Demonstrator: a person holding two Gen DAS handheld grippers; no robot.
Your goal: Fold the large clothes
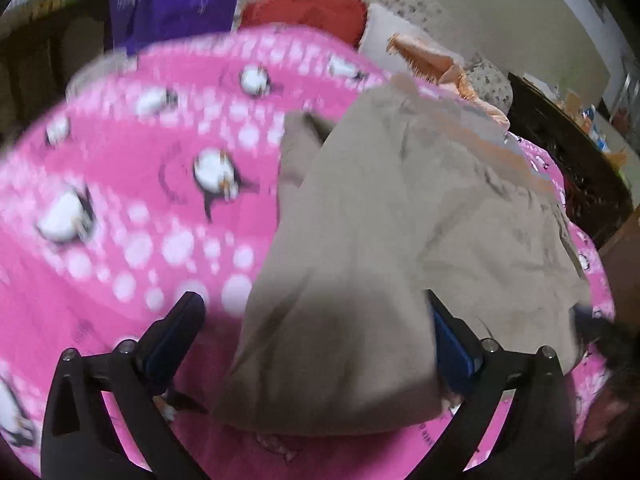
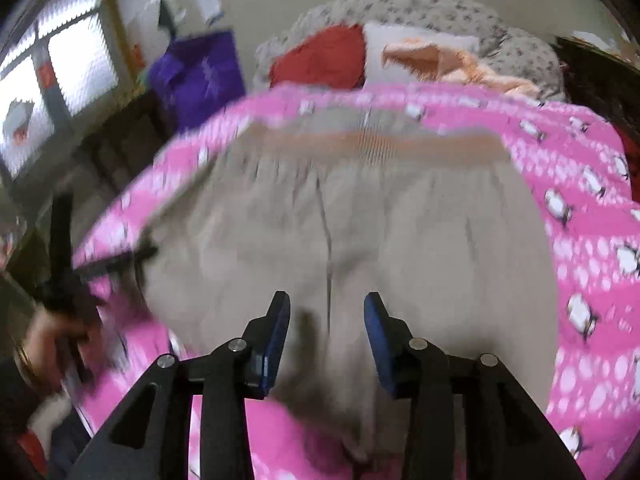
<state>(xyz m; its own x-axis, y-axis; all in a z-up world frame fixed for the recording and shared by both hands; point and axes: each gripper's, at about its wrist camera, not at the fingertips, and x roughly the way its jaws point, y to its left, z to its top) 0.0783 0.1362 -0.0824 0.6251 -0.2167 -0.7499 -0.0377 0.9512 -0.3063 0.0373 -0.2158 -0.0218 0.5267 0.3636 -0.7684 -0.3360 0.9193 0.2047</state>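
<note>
Beige trousers (image 1: pixel 420 208) lie spread on a pink penguin blanket (image 1: pixel 120 200), with an orange-tinted waistband (image 2: pixel 380 144) at the far end. My left gripper (image 1: pixel 312 308) is open wide over a folded edge of the cloth. That fold lies between the fingers, close to the right finger (image 1: pixel 444 328) and well apart from the left one. My right gripper (image 2: pixel 327 300) is open above the middle seam of the trousers (image 2: pixel 328 240), with the pads apart and nothing pinched. A hand (image 2: pixel 48 336) holding the other gripper shows blurred at the left edge of the right wrist view.
Beyond the blanket are a red cushion (image 2: pixel 324 60), a peach cloth (image 2: pixel 432 60) and a grey patterned cushion (image 2: pixel 440 8). A purple bag (image 2: pixel 200 76) hangs at the back left near a window (image 2: pixel 60 72). Dark furniture (image 1: pixel 560 160) stands at the right.
</note>
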